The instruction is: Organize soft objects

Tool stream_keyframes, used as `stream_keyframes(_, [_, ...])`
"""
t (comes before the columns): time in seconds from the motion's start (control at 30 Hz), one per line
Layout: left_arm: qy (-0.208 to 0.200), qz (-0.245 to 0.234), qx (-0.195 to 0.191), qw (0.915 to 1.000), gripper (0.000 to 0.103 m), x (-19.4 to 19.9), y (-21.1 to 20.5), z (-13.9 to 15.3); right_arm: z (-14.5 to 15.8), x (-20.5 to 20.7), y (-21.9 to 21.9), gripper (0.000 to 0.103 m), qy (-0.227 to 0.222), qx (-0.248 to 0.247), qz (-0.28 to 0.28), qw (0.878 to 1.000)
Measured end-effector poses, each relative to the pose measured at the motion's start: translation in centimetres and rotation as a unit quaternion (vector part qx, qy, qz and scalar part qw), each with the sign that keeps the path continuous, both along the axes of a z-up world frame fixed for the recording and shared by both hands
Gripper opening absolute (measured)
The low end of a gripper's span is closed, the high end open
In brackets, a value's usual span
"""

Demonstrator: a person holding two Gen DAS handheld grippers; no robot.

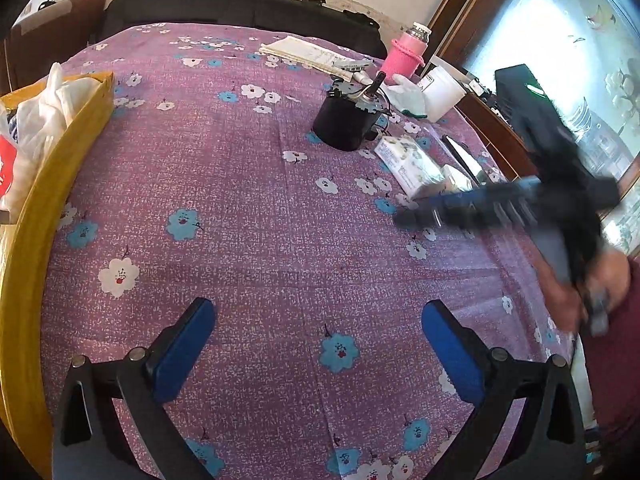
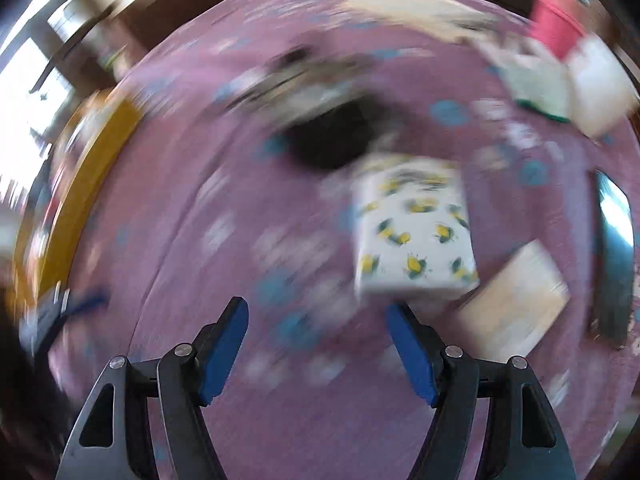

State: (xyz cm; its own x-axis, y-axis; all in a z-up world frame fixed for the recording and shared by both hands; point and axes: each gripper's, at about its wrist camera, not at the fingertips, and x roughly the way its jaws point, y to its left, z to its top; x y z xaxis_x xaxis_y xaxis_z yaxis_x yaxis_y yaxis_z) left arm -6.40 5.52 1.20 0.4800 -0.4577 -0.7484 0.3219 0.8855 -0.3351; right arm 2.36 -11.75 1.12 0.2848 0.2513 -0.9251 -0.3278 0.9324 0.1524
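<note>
Left gripper (image 1: 318, 340), nearest the lens, hangs over the purple floral cloth (image 1: 248, 200) with its blue pads wide apart and nothing between them. Right gripper (image 2: 318, 342) is likewise spread wide and empty; its view is motion-blurred. Just beyond its right pad lies the tissue pack (image 2: 416, 232), white with a yellow lemon print; its lettering is too blurred to read. Behind the pack sits a black round container (image 1: 346, 120). Left of the pack, well apart, stands a yellow box (image 1: 60, 152) holding white plastic bags (image 1: 44, 120).
</note>
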Motion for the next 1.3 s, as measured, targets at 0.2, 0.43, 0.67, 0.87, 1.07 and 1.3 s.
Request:
stream_keyframes(0.2, [-0.002,0.0,0.017,0.9998,0.103,-0.1,-0.4,0.0,3.7,-2.8,-2.2,0.079,-0.059,0.037,-0.028,0.997])
stream_keyframes(0.43, [-0.008,0.001,0.095,0.9955,0.103,-0.3,-2.2,-0.4,3.3,2.4,-7.0,0.084,-0.088,0.021,-0.208,0.974])
stream_keyframes(0.67, [-0.009,0.0,0.12,0.9927,0.103,-0.3,-2.6,-0.6,0.2,6.0,-3.1,0.056,-0.05,-0.006,-0.197,0.979])
stream_keyframes(0.87, [-0.009,0.0,0.12,0.9928,0.103,-0.2,-2.7,-0.6,0.0,3.6,0.8,0.056,-0.053,-0.04,-0.132,0.989])
stream_keyframes(1.07, [-0.008,0.0,0.115,0.9933,0.103,-0.2,-2.6,-0.5,-0.2,-0.2,4.3,0.057,-0.022,-0.002,-0.058,0.998])
stream_keyframes(1.3, [-0.009,0.001,0.115,0.9933,0.103,-0.3,-2.7,-0.6,-0.4,-2.5,6.2,0.058,-0.02,0.006,-0.032,0.999])
